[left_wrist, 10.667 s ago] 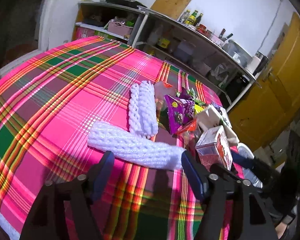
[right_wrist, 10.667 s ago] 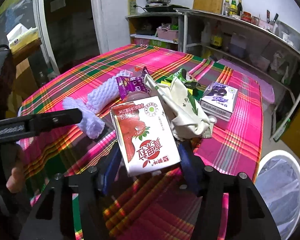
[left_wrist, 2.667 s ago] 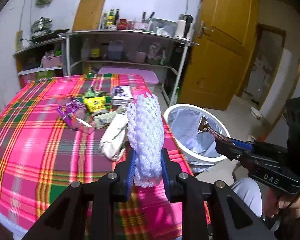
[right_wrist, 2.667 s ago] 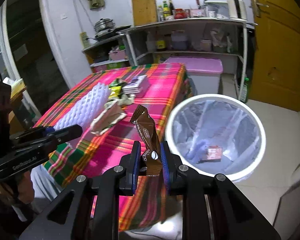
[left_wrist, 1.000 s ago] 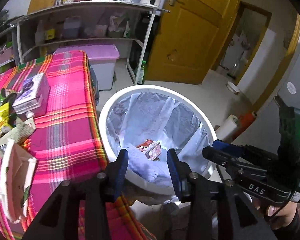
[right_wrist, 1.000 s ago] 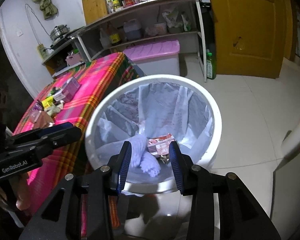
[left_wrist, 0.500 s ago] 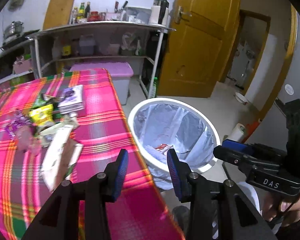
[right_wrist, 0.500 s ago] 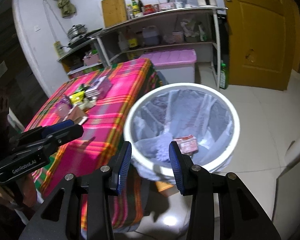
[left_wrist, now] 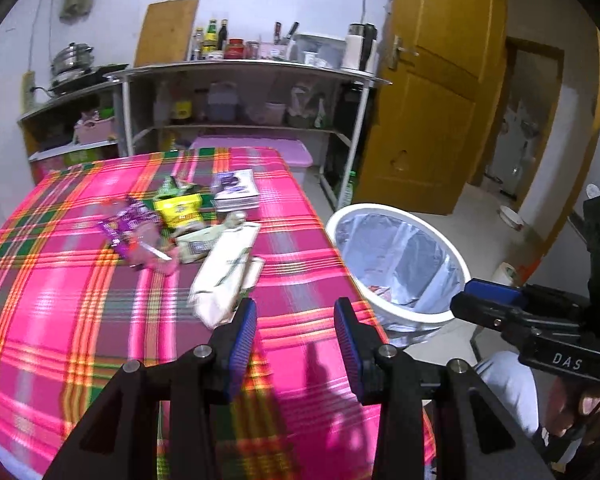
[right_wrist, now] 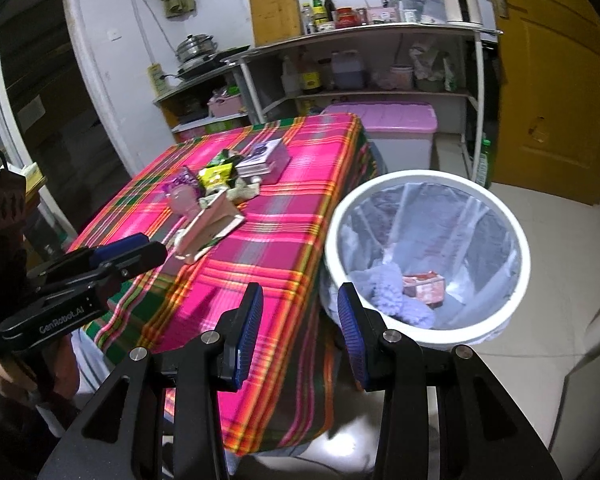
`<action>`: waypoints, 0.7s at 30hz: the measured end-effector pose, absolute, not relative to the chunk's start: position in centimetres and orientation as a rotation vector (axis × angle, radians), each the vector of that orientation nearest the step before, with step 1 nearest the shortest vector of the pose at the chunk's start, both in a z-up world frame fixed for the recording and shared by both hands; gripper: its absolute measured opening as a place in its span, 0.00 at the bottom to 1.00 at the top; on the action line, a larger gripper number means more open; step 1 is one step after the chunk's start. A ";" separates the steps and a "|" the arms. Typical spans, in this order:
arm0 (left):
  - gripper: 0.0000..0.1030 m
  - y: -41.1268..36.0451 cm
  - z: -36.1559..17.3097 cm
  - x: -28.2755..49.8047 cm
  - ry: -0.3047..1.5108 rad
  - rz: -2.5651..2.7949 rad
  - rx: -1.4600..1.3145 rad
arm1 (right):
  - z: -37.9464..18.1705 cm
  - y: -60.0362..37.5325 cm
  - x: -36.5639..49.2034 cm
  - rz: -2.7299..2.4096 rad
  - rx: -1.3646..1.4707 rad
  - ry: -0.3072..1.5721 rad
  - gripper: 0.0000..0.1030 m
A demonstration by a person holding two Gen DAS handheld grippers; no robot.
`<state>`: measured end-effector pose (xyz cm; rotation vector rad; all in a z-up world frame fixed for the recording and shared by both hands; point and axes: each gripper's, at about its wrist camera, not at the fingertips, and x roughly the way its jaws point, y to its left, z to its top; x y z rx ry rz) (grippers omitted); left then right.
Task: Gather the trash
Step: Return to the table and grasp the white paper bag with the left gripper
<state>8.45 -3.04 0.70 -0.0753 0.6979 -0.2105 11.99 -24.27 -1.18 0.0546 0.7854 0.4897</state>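
The foam net (right_wrist: 396,294) and the red carton (right_wrist: 424,285) now lie at the bottom of the bin (right_wrist: 512,240), where a few seconds ago the left gripper was carrying the net and the right one a brown wrapper; the wrapper itself cannot be picked out among the bin's contents. That load is delivered.

Both grippers have come away from the bin mouth, where they pointed a second ago, and swung back toward the table (left_wrist: 72,288). The left gripper (left_wrist: 296,328) has its jaws spread with nothing between them; its tips hang over the cloth near the table's near edge, and the bin sits off to its right, beside the table. The right gripper (right_wrist: 299,320) is likewise spread and empty, over the table's corner, with the bin just right of and beyond its tips.

What remains to collect lies ahead of the left gripper. Closest, just beyond its left finger, is the white bag (left_wrist: 224,268), lying flat and long. Farther on sit the purple wrapper (left_wrist: 126,226), the yellow packet (left_wrist: 179,210) and, behind them, the box (left_wrist: 236,189). They form one loose cluster, some pieces touching or overlapping.

So the task is partway done: one trip has ended and the next pick is starting. The white bag looks the likeliest target, being nearest the left gripper and clear on its near end. It is limp and wide, so a pinch at one edge may serve better than a grab across the middle.
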 end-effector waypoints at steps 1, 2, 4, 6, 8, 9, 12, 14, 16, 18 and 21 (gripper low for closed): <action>0.39 -2.6 0.7 8.3 0.695 -0.203 -0.077 | -1.2 -24.0 12.0 0.494 0.050 0.785 0.39; 0.39 -2.3 0.7 8.2 0.693 -0.195 -0.077 | -1.1 -23.8 12.0 0.497 0.048 0.785 0.39; 0.39 -1.6 0.6 8.1 0.693 -0.180 -0.080 | -1.0 -23.4 11.9 0.505 0.044 0.784 0.39; 0.39 -1.0 0.5 8.2 0.696 -0.175 -0.084 | -1.0 -23.2 12.1 0.508 0.040 0.783 0.39; 0.39 -0.7 0.4 8.4 0.700 -0.170 -0.083 | -1.1 -22.9 12.2 0.512 0.038 0.787 0.39; 0.39 -0.5 0.4 8.6 0.701 -0.170 -0.082 | -1.1 -22.7 12.2 0.512 0.037 0.788 0.39; 0.43 -0.3 0.3 9.4 0.705 -0.187 -0.068 | -1.3 -22.4 12.7 0.513 0.033 0.797 0.39; 0.47 -0.3 0.0 10.0 0.709 -0.192 -0.064 | -1.5 -22.2 13.1 0.515 0.030 0.803 0.39; 0.48 -0.2 -0.3 10.7 0.716 -0.197 -0.061 | -1.6 -22.1 13.5 0.515 0.027 0.807 0.39; 0.48 0.0 -0.8 11.6 0.728 -0.192 -0.052 | -1.7 -22.0 13.8 0.517 0.026 0.809 0.39; 0.48 0.2 -1.3 12.8 0.743 -0.190 -0.047 | -1.9 -21.8 14.4 0.519 0.025 0.815 0.39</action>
